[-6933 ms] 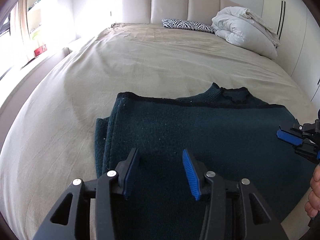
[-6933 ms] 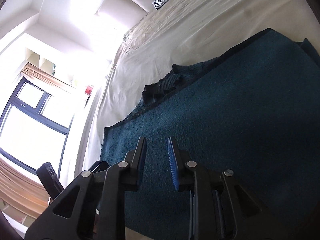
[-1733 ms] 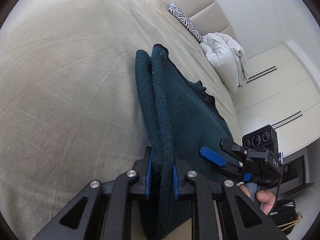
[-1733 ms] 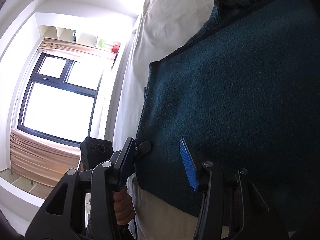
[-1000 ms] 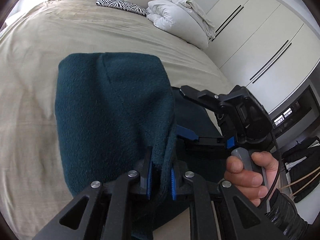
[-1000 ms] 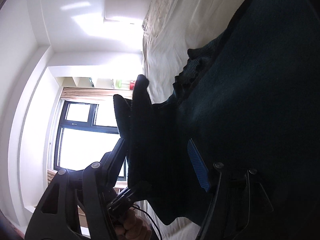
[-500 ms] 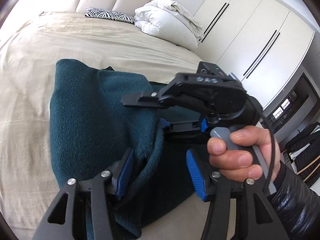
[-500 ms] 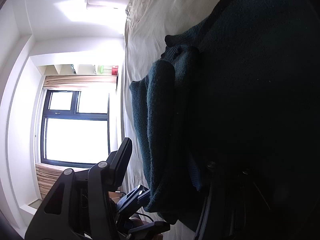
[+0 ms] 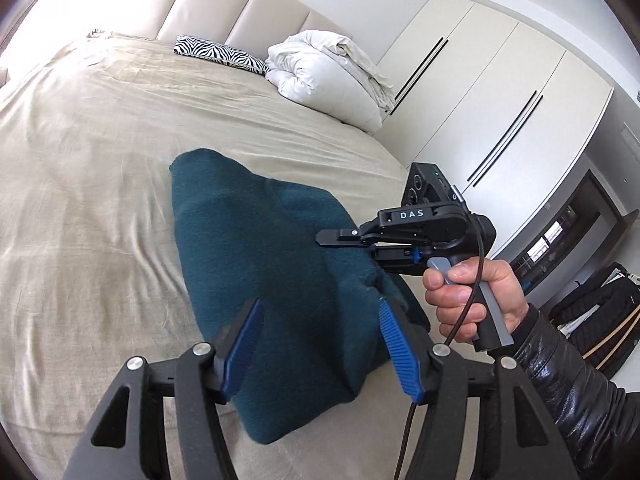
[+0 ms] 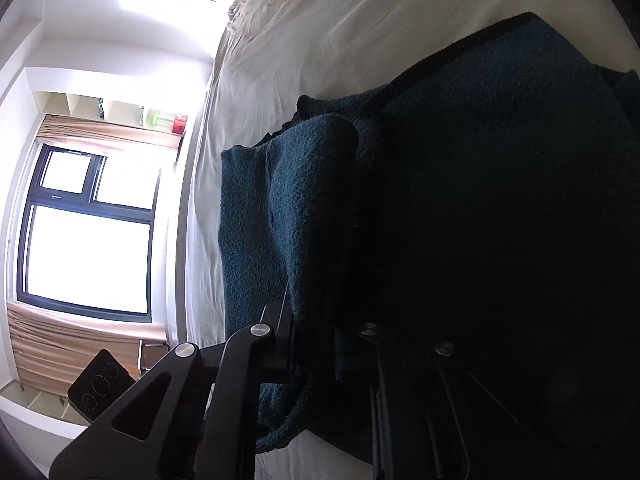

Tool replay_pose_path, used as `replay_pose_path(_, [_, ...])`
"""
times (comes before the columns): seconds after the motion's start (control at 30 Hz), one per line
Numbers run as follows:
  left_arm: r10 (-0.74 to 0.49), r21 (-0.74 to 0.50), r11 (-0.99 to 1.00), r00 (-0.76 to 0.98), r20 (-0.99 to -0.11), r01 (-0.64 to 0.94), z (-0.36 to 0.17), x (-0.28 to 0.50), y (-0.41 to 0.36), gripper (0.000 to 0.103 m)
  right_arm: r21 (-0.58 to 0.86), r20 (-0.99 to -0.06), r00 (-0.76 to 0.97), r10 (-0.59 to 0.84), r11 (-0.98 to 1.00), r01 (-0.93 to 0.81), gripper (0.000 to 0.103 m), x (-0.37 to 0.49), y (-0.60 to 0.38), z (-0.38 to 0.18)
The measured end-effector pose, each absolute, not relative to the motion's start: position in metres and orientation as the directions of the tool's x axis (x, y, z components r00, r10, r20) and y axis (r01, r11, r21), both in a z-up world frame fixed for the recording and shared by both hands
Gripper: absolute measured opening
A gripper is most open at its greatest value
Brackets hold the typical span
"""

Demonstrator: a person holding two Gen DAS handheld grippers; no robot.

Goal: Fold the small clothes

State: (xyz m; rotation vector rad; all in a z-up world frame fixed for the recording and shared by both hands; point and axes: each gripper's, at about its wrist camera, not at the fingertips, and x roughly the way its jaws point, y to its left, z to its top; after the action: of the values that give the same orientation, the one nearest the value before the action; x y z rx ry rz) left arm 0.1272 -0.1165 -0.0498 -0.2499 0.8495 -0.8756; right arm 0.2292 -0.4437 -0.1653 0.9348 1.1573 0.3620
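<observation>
Sweater folded lengthwise, running straight away from the left gripper

The teal sweater (image 9: 264, 264) lies on the bed (image 9: 100, 168), long axis pointing ahead; the left gripper (image 9: 318, 344) hangs released above its near end, while the right gripper (image 10: 314, 344), at its right edge, looks clenched on a fold.

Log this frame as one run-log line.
stage: side fold laid over | left gripper: open, above teal sweater | right gripper: shut on sweater fold | surface: beige bed
</observation>
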Motion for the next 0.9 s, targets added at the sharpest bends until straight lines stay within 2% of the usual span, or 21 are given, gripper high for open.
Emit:
replay_pose_path(0.2, [-0.757, -0.473, 0.627, 0.341, -0.558, 0.618, -0.045, 0.137, -0.157, 0.064, 0.748, -0.648, 0.456, 0.610, 0.621, 0.234, 0.011, 0.231, -0.503, -0.148])
replay_pose_path(0.27, [-0.756, -0.448, 0.620, 0.335, -0.562, 0.644, -0.045, 0.140, -0.177, 0.067, 0.758, -0.635, 0.491, 0.596, 0.604, 0.247, 0.011, 0.225, -0.526, -0.147])
replay_pose_path(0.37, [-0.720, -0.410, 0.640, 0.321, -0.616, 0.650, -0.063, 0.146, -0.206, 0.069, 0.802, -0.590, 0.515, 0.622, 0.525, 0.285, 0.015, 0.214, -0.553, -0.169])
replay_pose_path(0.43, [-0.687, -0.399, 0.661, 0.300, -0.661, 0.635, -0.078, 0.147, -0.219, 0.067, 0.771, -0.636, 0.473, 0.610, 0.535, 0.346, 0.015, 0.210, -0.552, -0.193])
replay_pose_path(0.6, [-0.663, -0.373, 0.677, 0.305, -0.684, 0.634, -0.092, 0.145, -0.227, 0.068, 0.855, -0.519, 0.558, 0.648, 0.381, 0.352, 0.018, 0.181, -0.570, -0.199])
replay_pose_path(0.67, [-0.667, -0.390, 0.677, 0.297, -0.683, 0.624, -0.093, 0.149, -0.227, 0.068, 0.875, -0.485, 0.577, 0.657, 0.359, 0.326, 0.031, 0.168, -0.571, -0.195])
replay_pose_path(0.7, [-0.670, -0.398, 0.677, 0.295, -0.681, 0.619, -0.093, 0.151, -0.226, 0.069, 0.883, -0.470, 0.578, 0.667, 0.355, 0.308, 0.046, 0.163, -0.569, -0.190])
replay_pose_path(0.73, [-0.669, -0.399, 0.679, 0.295, -0.682, 0.616, -0.094, 0.151, -0.226, 0.068, 0.891, -0.454, 0.580, 0.677, 0.350, 0.289, 0.055, 0.156, -0.566, -0.186])
replay_pose_path(0.8, [-0.662, -0.387, 0.684, 0.303, -0.686, 0.619, -0.096, 0.148, -0.227, 0.069, 0.891, -0.454, 0.567, 0.688, 0.372, 0.261, 0.057, 0.158, -0.549, -0.176])
replay_pose_path(0.9, [-0.650, -0.371, 0.692, 0.310, -0.693, 0.620, -0.097, 0.147, -0.231, 0.069, 0.862, -0.505, 0.496, 0.706, 0.436, 0.257, 0.057, 0.156, -0.525, -0.169])
